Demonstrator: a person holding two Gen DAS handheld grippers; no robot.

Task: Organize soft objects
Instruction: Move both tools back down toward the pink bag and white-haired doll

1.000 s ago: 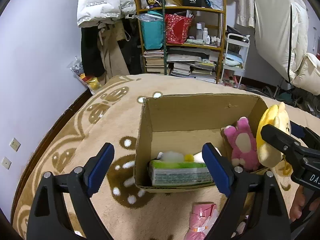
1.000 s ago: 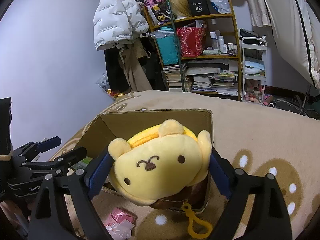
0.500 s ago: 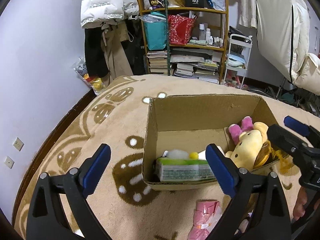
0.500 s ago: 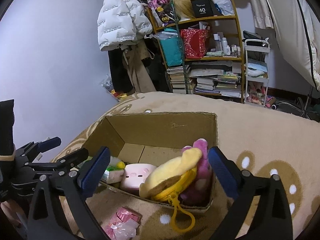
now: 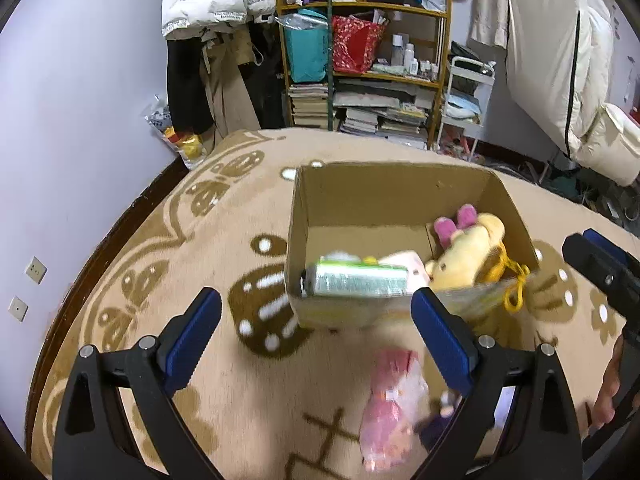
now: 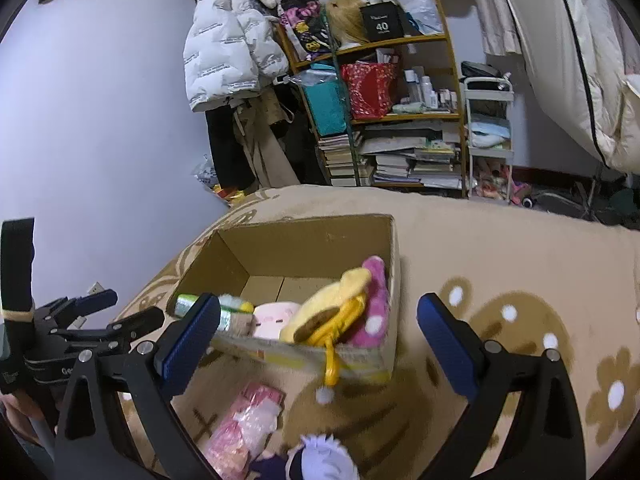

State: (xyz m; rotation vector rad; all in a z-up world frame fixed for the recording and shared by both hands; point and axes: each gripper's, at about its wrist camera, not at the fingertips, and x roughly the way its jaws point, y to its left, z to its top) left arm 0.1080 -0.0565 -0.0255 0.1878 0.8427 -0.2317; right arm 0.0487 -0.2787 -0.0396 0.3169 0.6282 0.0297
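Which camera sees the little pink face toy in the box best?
The right wrist view: the pink face toy shows its front there, between tissue pack and yellow plush. In the left wrist view it is a blurry sliver behind the tissue pack.

Both wrist cameras look forward and down along their own fingers, close above the carpet (image 5: 168, 264). Each centres the cardboard box (image 6: 304, 240), with the bookshelf (image 5: 372, 64) at the top. The right view looks from further right.

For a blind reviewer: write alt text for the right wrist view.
The open right gripper hovers empty over a cardboard box holding a yellow plush and pink plush. A pink packet lies on the carpet in front.
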